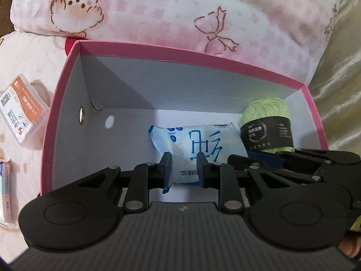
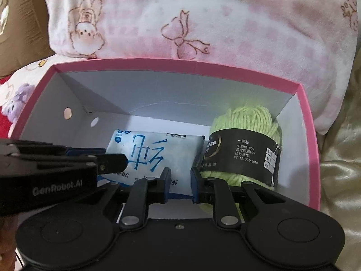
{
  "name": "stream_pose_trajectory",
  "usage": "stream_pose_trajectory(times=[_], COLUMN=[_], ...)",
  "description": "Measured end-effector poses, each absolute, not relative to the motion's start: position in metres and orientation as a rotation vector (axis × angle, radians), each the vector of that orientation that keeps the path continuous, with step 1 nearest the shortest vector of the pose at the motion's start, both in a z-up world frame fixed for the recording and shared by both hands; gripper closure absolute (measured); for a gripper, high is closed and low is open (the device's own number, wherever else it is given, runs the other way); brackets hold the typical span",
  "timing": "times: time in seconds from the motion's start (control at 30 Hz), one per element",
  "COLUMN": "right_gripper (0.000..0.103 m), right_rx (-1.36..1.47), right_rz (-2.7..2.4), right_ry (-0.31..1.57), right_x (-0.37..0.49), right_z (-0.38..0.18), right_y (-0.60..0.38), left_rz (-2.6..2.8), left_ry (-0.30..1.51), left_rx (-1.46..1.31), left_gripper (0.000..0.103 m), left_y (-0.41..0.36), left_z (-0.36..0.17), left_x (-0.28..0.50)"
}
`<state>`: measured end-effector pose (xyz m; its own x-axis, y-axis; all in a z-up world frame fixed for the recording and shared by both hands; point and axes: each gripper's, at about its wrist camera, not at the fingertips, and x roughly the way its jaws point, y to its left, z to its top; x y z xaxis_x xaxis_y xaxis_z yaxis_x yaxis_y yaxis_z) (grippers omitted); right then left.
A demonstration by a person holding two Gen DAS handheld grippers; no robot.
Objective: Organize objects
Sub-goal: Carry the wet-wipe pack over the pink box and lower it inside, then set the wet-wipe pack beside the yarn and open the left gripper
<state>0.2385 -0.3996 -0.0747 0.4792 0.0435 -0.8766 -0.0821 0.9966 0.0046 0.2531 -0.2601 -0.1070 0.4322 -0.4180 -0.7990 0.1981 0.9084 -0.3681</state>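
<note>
Pink box point(image 1: 180, 52): open-topped cardboard, pink outside and along the rim, pale grey-white inside, with a round eyelet hole in its left wall. It sits on soft bedding.

Contents, on the box floor:
- Tissue pack point(image 1: 191, 144), white and pale blue wrapper with large blue characters, lying flat near the middle, toward the near side.
- Yarn ball point(image 2: 246, 122), light green, wrapped in a black paper band with printed text, in the far right corner, just beside the tissue pack's right end.

Left gripper point(image 1: 183, 169): black, reaching down into the box over the tissue pack. Its jaws stand at their narrowest, a slim gap between the pads; the near edge of the pack shows in that gap, but whether the pads pinch it cannot be told.

Right gripper point(image 2: 180, 184): black, also down in the box, above the gap between the tissue pack and the yarn ball. Jaws drawn together, nothing clearly held.

Outside the box, on the bedding by its left wall: a clear plastic case point(image 1: 20, 110) with an orange and white label.

Behind the box's far wall: a pink and white blanket point(image 2: 225, 22) printed with bows and cartoon animals.
</note>
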Motion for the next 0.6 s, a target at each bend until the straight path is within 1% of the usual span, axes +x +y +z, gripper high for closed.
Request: stream_pose_trajectory(times=[0.17, 0.33, 0.37, 0.4, 0.47, 0.6], right_gripper=[0.084, 0.083, 0.079, 0.07, 0.062, 0.062], right_rx=[-0.032, -0.035, -0.041, -0.049, -0.043, -0.034], right_rz=[0.059, 0.06, 0.067, 0.081, 0.098, 0.155], right_ry=[1.051, 1.055, 1.043, 1.03, 1.008, 1.044], right_x=[0.241, 0.242, 0.239, 0.235, 0.227, 0.217], right_z=[-0.074, -0.074, -0.072, -0.07, -0.066, -0.064], right_y=[-0.399, -0.401, -0.401, -0.4, -0.403, -0.402], left_rz=[-0.356, -0.319, -0.323, -0.329, -0.338, -0.345], left_ry=[1.083, 1.113, 1.108, 1.104, 1.1, 1.099], left_rx=[-0.22, -0.268, -0.268, -0.262, -0.25, -0.228], left_gripper=[0.082, 0.081, 0.081, 0.081, 0.081, 0.081], left_y=[-0.266, -0.263, -0.262, -0.263, -0.263, -0.266], left_z=[-0.104, -0.108, -0.108, -0.107, -0.106, -0.104], left_x=[0.262, 0.266, 0.264, 0.263, 0.261, 0.257])
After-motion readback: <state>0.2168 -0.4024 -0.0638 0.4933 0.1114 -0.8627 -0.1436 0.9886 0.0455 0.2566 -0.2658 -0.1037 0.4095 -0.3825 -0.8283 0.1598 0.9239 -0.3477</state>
